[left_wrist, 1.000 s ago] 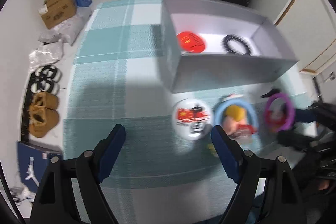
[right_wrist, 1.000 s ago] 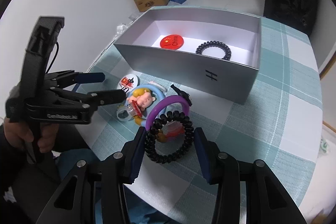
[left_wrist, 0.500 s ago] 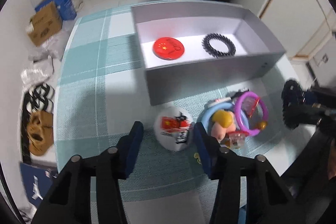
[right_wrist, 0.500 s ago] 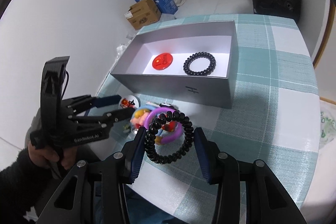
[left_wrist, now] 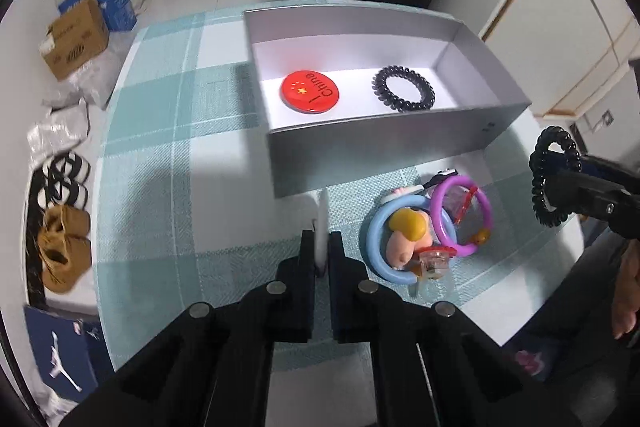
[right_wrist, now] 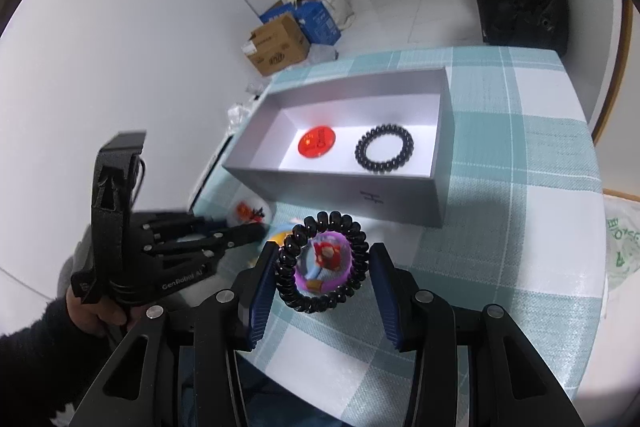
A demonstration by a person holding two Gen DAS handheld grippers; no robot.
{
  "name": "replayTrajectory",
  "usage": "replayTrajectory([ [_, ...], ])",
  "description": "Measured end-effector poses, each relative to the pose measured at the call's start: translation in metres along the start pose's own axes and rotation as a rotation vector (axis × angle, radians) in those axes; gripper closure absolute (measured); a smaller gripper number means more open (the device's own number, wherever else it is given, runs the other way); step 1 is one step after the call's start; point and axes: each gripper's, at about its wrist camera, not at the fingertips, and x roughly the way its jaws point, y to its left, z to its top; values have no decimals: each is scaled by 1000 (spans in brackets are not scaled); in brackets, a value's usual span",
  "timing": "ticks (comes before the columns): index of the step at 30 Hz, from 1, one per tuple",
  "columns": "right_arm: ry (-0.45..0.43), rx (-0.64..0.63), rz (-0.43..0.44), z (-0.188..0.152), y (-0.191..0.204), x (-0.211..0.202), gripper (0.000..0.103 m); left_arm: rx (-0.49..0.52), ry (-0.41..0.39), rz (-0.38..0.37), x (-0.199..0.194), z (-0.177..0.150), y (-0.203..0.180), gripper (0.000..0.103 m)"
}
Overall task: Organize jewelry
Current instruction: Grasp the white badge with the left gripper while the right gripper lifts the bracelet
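1. The left hand-held gripper (left_wrist: pixel 321 259) is clenching a white round badge (left_wrist: pixel 320 227) edge-on just short of the box; the thin rim could be slipping out.
2. The right hand-held gripper (right_wrist: pixel 322 269) is carrying a black coil hair tie (right_wrist: pixel 320 263) above the desk (right_wrist: pixel 520 227), seemingly stretched over one finger; it could be snagging on release.
3. The grey box (left_wrist: pixel 380 143) is already holding a red badge (left_wrist: pixel 310 91) and another black coil tie (left_wrist: pixel 404 93).
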Motion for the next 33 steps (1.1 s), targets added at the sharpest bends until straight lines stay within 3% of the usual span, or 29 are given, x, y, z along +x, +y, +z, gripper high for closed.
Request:
replayTrajectory([
  [7, -18, 0, 6, 7, 4, 0, 59, -33, -14, -13, 1, 3, 8, 101],
  [16, -47, 4, 28, 15, 7, 2, 59, -94, -60, -88, -10, 9, 14, 102],
  [25, -60, 10, 43, 18, 7, 0, 59, -115, -32, -51, 4, 10, 14, 101],
  [33, -74, 8, 51, 16, 6, -6, 59, -139, -42, -67, 5, 14, 19, 101],
])
